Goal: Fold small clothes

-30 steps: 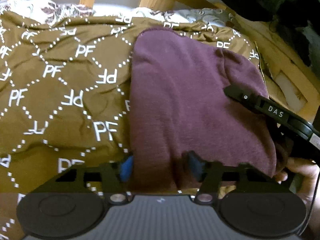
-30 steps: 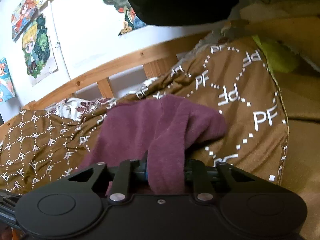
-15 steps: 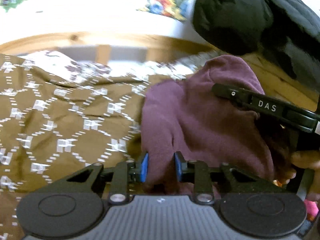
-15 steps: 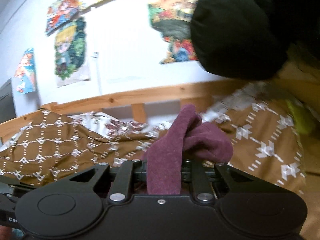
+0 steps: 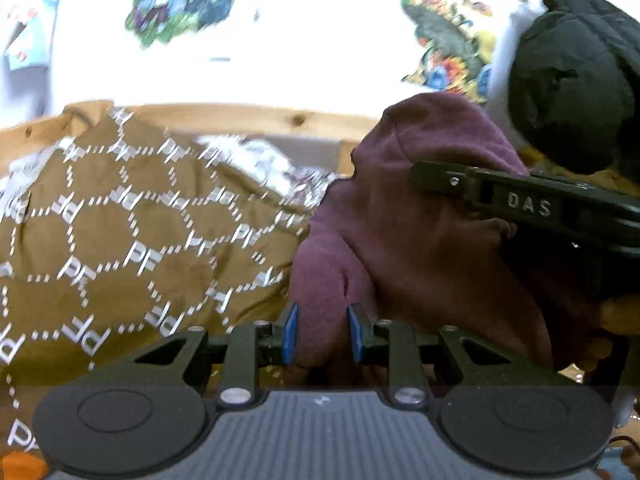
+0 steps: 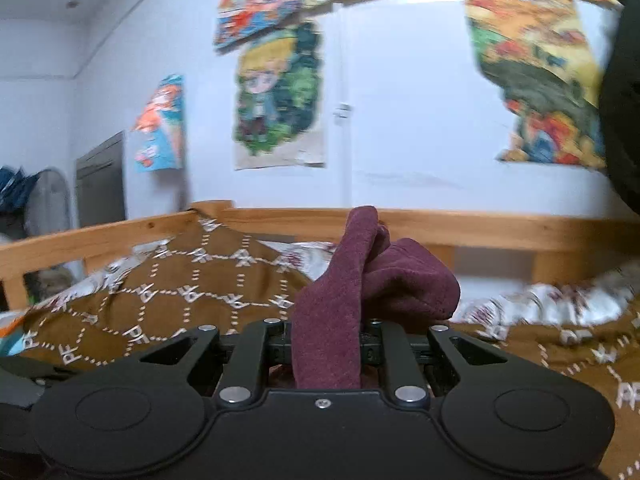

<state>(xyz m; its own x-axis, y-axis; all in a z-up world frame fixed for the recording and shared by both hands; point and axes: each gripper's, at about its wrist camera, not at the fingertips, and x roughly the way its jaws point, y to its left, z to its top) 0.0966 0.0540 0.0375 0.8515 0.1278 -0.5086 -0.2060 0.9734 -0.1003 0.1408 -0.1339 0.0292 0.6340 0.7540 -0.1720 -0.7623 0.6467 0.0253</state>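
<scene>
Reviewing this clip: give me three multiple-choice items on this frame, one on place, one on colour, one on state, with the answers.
1. Where does the brown quilt lie?
A. on the wooden-framed bed
B. on the floor
C. on a chair

2. What colour is the garment?
A. green
B. maroon
C. white

3. How is the garment held?
A. left gripper only
B. lying loose
C. both grippers shut on it

Answers:
1 A, the wooden bed rail runs behind the quilt.
2 B, the cloth is dark maroon in both views.
3 C, the left gripper and the right gripper each pinch a fold.
</scene>
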